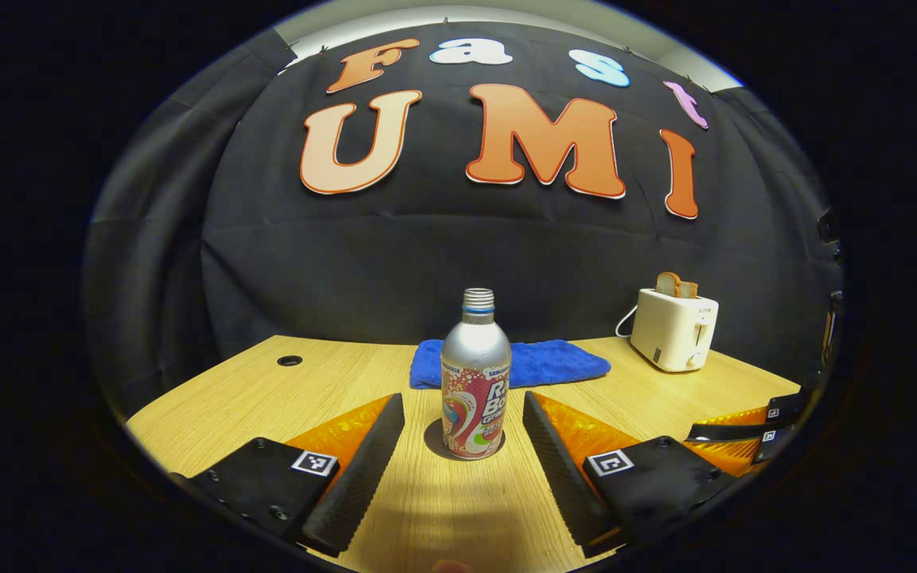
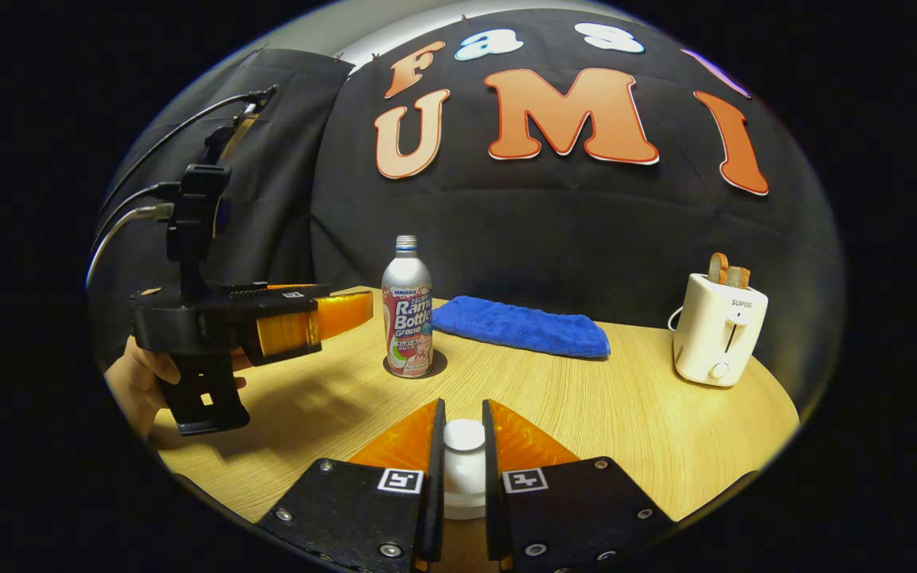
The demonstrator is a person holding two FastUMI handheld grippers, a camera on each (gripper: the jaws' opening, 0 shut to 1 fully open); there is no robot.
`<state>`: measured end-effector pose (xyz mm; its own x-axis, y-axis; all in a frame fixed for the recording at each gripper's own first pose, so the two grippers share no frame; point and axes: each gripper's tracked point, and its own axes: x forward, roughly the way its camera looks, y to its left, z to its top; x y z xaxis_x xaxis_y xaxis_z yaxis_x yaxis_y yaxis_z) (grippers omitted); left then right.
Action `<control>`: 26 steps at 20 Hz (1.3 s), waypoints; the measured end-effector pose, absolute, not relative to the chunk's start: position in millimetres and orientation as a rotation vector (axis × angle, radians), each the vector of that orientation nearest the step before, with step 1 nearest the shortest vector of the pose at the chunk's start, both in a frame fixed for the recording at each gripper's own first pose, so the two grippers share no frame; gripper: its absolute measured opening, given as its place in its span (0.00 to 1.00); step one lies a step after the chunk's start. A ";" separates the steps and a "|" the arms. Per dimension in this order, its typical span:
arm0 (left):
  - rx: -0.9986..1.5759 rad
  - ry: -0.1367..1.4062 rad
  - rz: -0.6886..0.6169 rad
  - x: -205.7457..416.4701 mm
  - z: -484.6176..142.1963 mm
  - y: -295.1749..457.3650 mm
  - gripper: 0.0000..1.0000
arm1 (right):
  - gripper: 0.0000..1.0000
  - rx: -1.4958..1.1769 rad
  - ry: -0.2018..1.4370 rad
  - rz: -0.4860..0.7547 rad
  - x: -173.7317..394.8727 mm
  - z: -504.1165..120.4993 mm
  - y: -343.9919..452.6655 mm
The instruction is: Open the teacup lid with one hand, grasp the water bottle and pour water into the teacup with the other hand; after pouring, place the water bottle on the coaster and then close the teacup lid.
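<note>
Pale wood-grain desk [image 1: 251,390] under a draped black cloth wall [image 1: 395,255], with a round cable hole [image 1: 289,360] near the far left edge. Upright on a dark round coaster [image 2: 415,371], a capless metal water bottle [image 1: 475,374] with threaded neck, silver shoulder and a red-and-white printed label. Behind it, flat and rumpled, a blue terry towel [image 1: 538,362]. Off to the right, a cream plastic toaster [image 2: 719,328], two bread slices [image 2: 727,274] poking from its slots. Left claw [image 1: 465,454] spread wide, ridged fingers to either side of the bottle, apart from it; seen side-on in the right gripper view, gripped by a hand [image 2: 140,382]. Right claw [image 2: 463,469] clamped on the white knob of the teacup lid [image 2: 464,465], both fingers pressing its sides, low over the desk
</note>
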<state>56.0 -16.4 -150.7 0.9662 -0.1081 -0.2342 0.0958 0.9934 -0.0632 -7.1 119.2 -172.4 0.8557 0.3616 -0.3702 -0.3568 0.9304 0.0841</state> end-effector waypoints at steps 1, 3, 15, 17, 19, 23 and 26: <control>-0.051 0.237 -0.101 53.5 -149.6 -16.9 0.98 | 0.22 0.010 0.397 0.374 -7.6 -174.7 118.9; -0.053 0.231 -0.095 49.6 -147.1 -15.9 0.98 | 0.23 0.001 0.402 0.370 -8.1 -177.4 119.4; -0.074 0.105 -0.036 31.4 -89.4 -6.9 0.98 | 0.72 -0.048 0.149 0.226 2.7 -87.0 70.6; -0.081 0.071 -0.021 26.1 -73.9 -4.9 0.98 | 0.80 -0.059 0.098 0.176 3.7 -66.2 53.4; -0.082 0.030 -0.005 20.3 -55.9 -2.2 0.95 | 0.79 -0.053 0.030 0.128 3.2 -39.0 35.9; -0.064 -0.029 0.012 10.8 -34.5 0.4 0.98 | 0.84 -0.031 -0.050 0.071 1.4 -11.4 16.4; -0.066 -0.057 0.008 3.9 -25.8 -0.5 0.98 | 0.85 -0.018 -0.073 0.049 -1.0 -4.1 10.1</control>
